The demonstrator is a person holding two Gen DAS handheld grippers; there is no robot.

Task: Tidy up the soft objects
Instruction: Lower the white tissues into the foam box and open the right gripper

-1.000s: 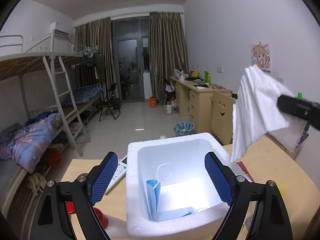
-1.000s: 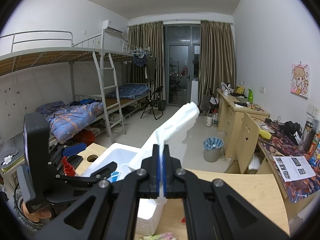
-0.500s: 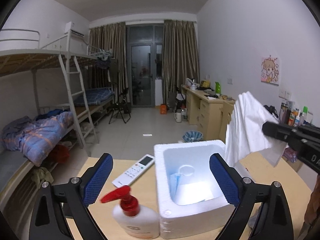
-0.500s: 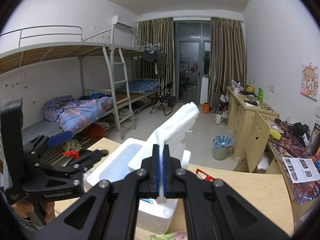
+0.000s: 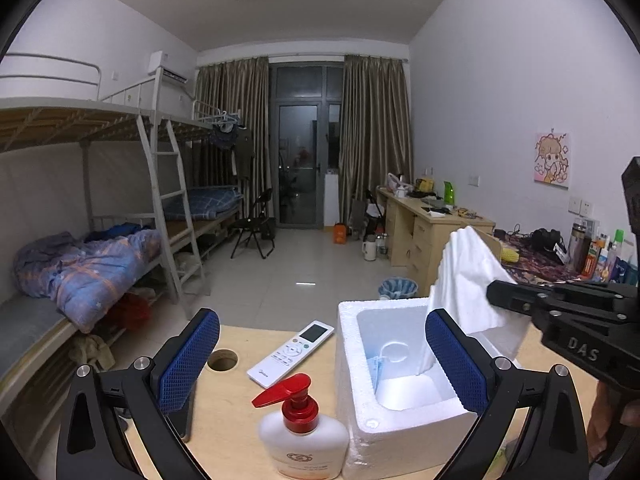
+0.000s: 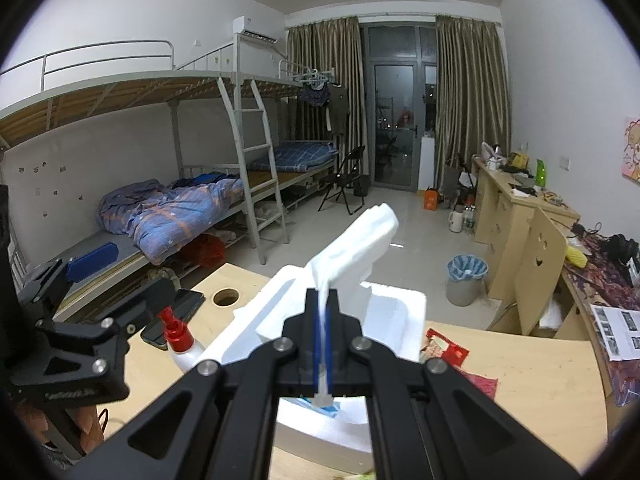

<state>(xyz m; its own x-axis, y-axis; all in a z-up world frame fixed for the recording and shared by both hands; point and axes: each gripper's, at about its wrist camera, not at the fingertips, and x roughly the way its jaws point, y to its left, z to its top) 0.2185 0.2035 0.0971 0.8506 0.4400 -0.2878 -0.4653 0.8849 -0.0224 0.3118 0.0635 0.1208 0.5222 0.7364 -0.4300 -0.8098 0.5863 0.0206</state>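
— Which step are you on?
— Your right hand-held gripper (image 6: 323, 344) pinches the white cloth (image 5: 466, 276) over the foam box (image 5: 362, 426); left hand-held gripper (image 5: 320, 364) gapes empty — lower, then release

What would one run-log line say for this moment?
right gripper: shut on white cloth | cloth: lower end dipping into foam box | left gripper: open, empty | box holds: blue face mask
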